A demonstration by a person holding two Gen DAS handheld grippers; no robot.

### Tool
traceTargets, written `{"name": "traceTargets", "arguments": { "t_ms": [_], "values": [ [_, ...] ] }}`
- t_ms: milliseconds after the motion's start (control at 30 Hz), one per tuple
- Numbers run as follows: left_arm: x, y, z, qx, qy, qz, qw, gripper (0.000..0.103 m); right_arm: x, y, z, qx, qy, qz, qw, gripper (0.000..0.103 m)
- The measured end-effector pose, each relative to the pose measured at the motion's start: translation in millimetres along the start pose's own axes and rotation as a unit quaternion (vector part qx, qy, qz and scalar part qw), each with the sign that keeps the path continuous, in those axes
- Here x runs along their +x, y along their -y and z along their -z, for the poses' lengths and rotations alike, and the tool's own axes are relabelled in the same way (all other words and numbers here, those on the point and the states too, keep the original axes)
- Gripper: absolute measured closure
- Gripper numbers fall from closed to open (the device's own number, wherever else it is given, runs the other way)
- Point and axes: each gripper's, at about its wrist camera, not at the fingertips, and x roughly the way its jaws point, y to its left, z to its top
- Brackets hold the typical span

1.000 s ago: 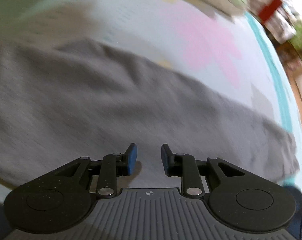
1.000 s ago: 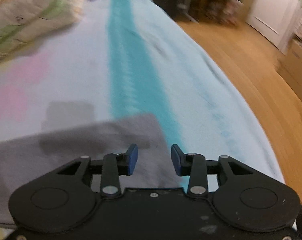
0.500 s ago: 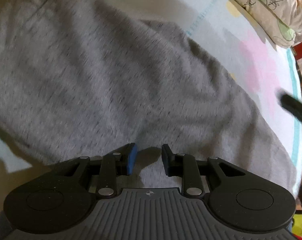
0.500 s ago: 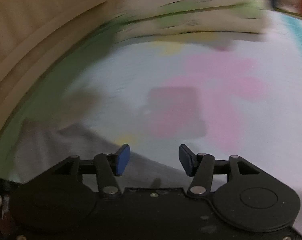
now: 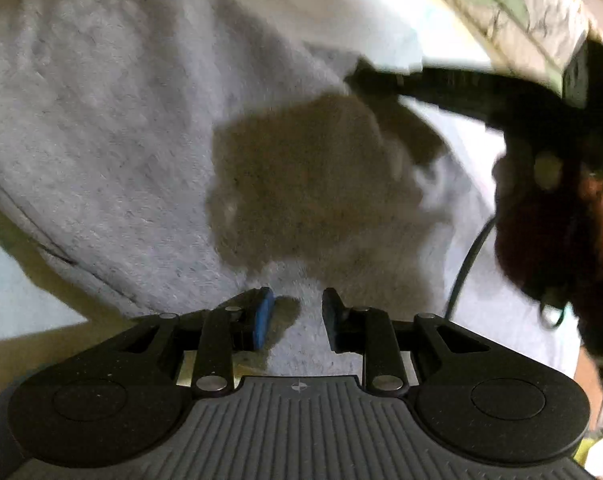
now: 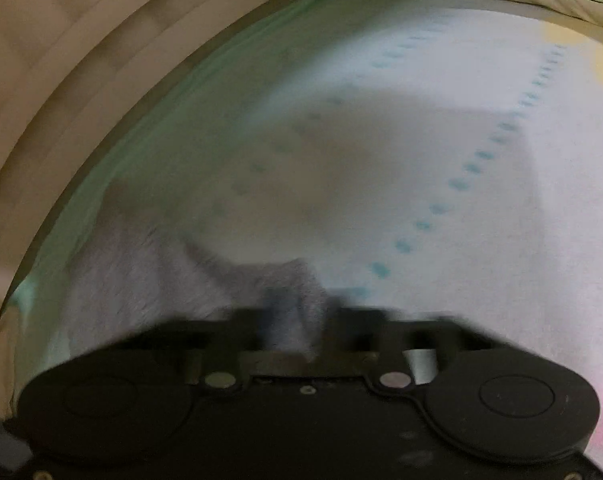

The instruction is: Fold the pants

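Observation:
Grey sweat pants (image 5: 121, 140) lie spread on the bed and fill most of the left wrist view. My left gripper (image 5: 297, 316) hovers just over them near their close edge. It is open by a narrow gap, and no fold of cloth sits between its fingers. My right gripper (image 5: 361, 76) reaches in from the upper right, held by a hand in a dark red sleeve (image 5: 561, 220), with its tip on the far edge of the pants. In the blurred right wrist view, the right gripper (image 6: 297, 320) is shut on a bunch of grey pants fabric (image 6: 141, 280).
The pale bedsheet (image 6: 421, 140) has teal dotted lines and a pink patch at the lower right. A quilted pillow with green leaves (image 5: 501, 0) lies at the far right. A beige bed frame (image 6: 61, 40) curves along the left. A thin black cable (image 5: 465, 264) hangs from the right gripper.
My right gripper swung from the bed's teal-striped side across to the far edge of the pants and shut on the fabric. My left gripper shifted over the pants, its gap unchanged.

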Motion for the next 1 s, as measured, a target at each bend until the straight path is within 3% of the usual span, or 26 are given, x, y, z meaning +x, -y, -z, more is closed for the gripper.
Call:
{"name": "traceTargets", "arguments": {
  "t_ms": [100,200,333,500,600,667,767,833,933,1000],
  "values": [
    [-28,4,-7,0.032,0.072,-0.02,0.9967,0.077,-15,-28,13,-0.069,0.02,0.01,0.997,0.1],
    [-49,4,-31,0.033,0.144,-0.028,0.9887,0.076,-30,-57,37,-0.13,0.033,0.029,0.991,0.1],
    [-45,-2,-75,0.021,0.175,-0.054,0.9828,0.076,-20,-88,66,-0.167,0.034,0.048,0.984,0.1],
    [-23,-1,-105,0.025,0.193,-0.094,0.9763,0.076,-7,-98,82,-0.168,0.032,0.066,0.983,0.099],
    [-5,-10,-111,0.005,0.161,-0.106,0.9812,0.078,-6,-95,81,-0.156,0.037,0.064,0.985,0.099],
    [0,-23,-102,-0.015,0.15,-0.092,0.9843,0.082,-8,-90,78,-0.148,0.037,0.06,0.987,0.097],
    [-4,-44,-85,-0.04,0.141,-0.073,0.9864,0.091,-11,-79,70,-0.134,0.035,0.05,0.989,0.087],
    [-9,-60,-79,-0.07,0.143,-0.057,0.9856,0.1,-8,-77,65,-0.13,0.036,0.04,0.99,0.059],
    [-12,-77,-78,-0.114,0.143,-0.014,0.9831,0.1,-1,-79,57,-0.132,0.037,0.026,0.99,0.055],
    [-11,-76,-78,-0.112,0.142,-0.014,0.9833,0.1,4,-79,50,-0.126,0.037,0.016,0.991,0.055]
  ]
}}
